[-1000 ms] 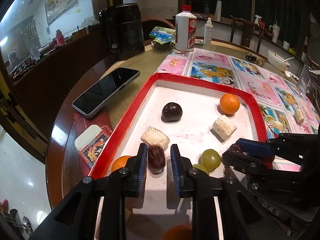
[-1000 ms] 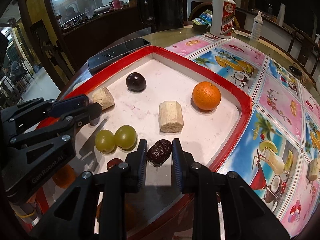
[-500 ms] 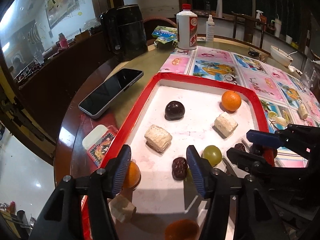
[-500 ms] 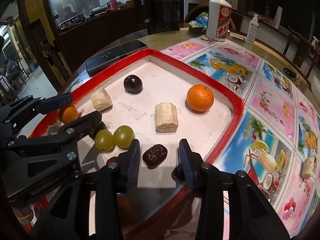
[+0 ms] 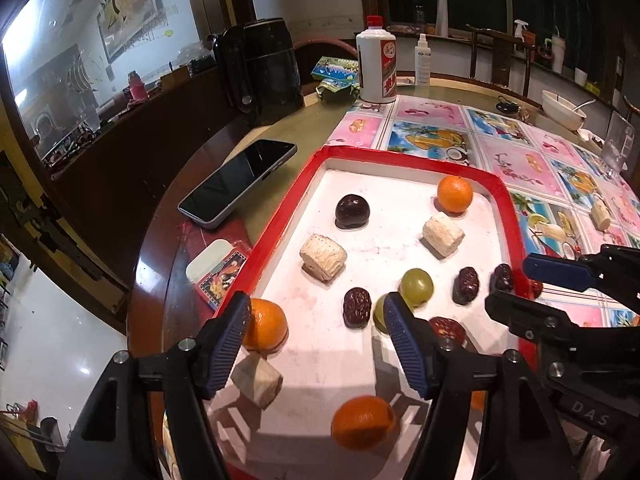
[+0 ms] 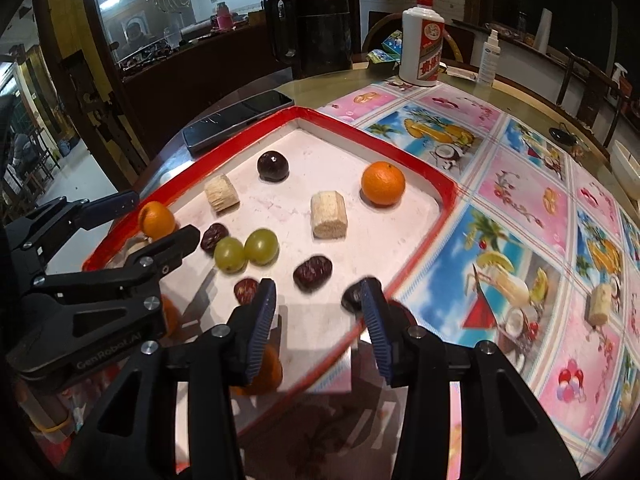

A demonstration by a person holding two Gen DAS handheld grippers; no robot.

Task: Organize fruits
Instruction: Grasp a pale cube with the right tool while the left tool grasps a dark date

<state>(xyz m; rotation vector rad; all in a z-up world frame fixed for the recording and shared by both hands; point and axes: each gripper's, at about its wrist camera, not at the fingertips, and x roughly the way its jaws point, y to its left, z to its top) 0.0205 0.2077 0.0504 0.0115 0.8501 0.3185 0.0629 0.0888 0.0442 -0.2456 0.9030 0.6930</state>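
A red-rimmed white tray [image 5: 280,232] holds three oranges, a dark plum [image 5: 352,211], pale cane chunks, two green grapes [image 5: 417,287] and several dark red dates. My left gripper [image 5: 316,320] is open above the tray's near end, with one date [image 5: 356,307] lying on the tray between its fingers and an orange [image 5: 264,324] by its left finger. My right gripper [image 6: 316,296] is open too. A date [image 6: 313,273] lies just ahead of its fingers and another date [image 6: 352,298] lies beside the right finger. Neither holds anything.
A phone [image 5: 236,184] and a small card box [image 5: 218,276] lie left of the tray. A black kettle [image 5: 260,68], a white bottle [image 5: 376,64] and a spray bottle [image 5: 422,60] stand at the back. A cane chunk [image 6: 600,304] lies on the picture tablecloth.
Both grippers were shut on a date each a second ago. Both have opened, left their dates on the tray, and drawn back and upward.
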